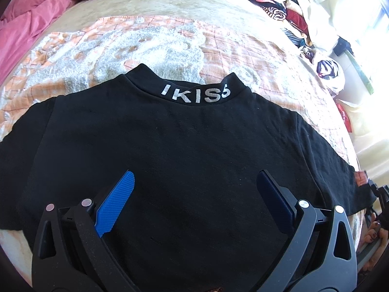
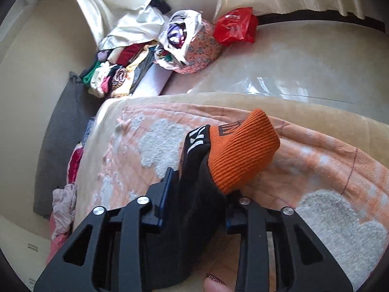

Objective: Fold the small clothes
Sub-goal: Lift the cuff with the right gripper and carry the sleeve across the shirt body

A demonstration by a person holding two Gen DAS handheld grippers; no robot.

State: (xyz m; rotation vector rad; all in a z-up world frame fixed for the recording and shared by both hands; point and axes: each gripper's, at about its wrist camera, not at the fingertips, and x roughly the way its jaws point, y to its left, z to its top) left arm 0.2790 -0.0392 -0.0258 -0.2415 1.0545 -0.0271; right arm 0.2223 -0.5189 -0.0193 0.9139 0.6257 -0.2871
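Black top (image 1: 184, 146) spread flat on orange-white blanket (image 1: 97, 48). Left gripper (image 1: 194, 182) wide open over it, nothing between pads. Right gripper (image 2: 201, 185) clamped on black sleeve with orange cuff (image 2: 240, 150), lifted above blanket.

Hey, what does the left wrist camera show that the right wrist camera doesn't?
Only the left wrist view shows the black top spread flat, its collar lettering, a pink blanket, and the open left gripper over the fabric.

Only the right wrist view shows the right gripper shut on the sleeve, with its orange cuff sticking out, and a red bag.

Both show the orange and white bed cover and the clothes pile.
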